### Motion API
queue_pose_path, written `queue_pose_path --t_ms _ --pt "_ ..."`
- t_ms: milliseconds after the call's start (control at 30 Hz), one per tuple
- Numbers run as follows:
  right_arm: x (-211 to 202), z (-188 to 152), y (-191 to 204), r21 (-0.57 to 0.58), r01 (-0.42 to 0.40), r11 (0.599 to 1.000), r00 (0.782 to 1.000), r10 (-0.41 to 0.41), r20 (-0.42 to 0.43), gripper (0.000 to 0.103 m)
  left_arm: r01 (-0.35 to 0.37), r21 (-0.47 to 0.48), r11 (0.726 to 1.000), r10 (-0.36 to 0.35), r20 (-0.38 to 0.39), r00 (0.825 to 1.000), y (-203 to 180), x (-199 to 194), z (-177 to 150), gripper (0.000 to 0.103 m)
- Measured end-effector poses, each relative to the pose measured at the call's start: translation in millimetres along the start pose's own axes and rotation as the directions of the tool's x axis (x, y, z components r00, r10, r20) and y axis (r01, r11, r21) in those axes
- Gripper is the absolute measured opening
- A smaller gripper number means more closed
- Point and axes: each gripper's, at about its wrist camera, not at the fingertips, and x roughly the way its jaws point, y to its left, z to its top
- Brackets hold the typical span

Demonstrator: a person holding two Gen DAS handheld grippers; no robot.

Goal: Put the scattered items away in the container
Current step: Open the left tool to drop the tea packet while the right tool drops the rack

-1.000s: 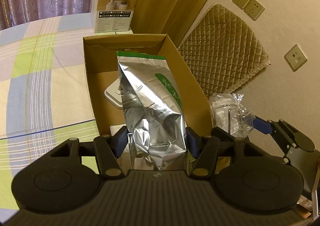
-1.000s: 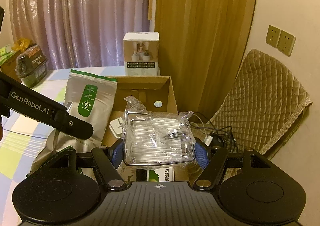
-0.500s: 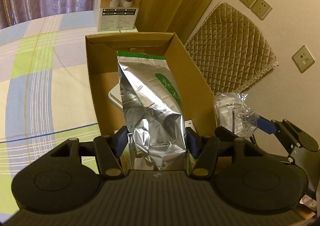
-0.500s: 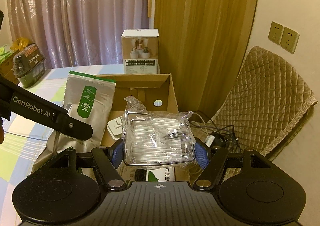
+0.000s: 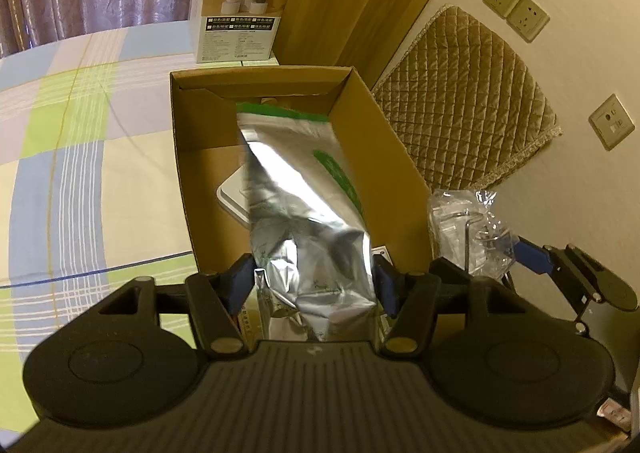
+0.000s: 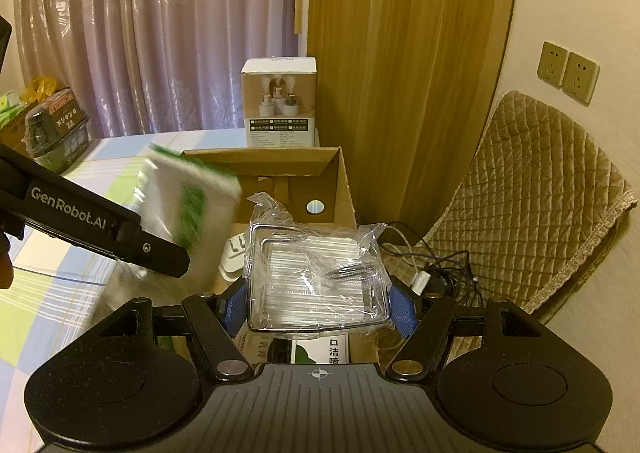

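Two grippers, left gripper (image 5: 314, 285) jaws just widened, foil bag (image 5: 304, 213) slipping boxward, right gripper (image 6: 318, 303) clamps wrapped tray (image 6: 316, 277).

The right gripper (image 6: 318, 303) clamps a plastic-wrapped clear tray (image 6: 316, 281) over the near cardboard box (image 6: 344, 189). A blurred silver pouch (image 6: 188, 213) hangs left.

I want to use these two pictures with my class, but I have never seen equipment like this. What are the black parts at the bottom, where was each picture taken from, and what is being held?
A person holds a two-fingered grasping tool in each hand; a camera on each looks forward along its fingers.

In the left view, the left tool has a silver foil pouch between its fingers over an open cardboard box. Its jaws have just been opening and the pouch is blurred, seemingly dropping in.

In the right view, the right tool grips a clear plastic packet above the same box.

The box sits on a checked cloth, with a white carton behind it.
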Motion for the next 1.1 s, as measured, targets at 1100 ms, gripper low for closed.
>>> queue_pose_path --t_ms 1100 --pt "2.4 3.9 15.0 -0.017 -0.015 1.000 1.000 0.015 -0.004 0.072 -0.045 0.052 0.998 0.043 0.025 0.999 16.9 -22.5 -8.1 0.062"
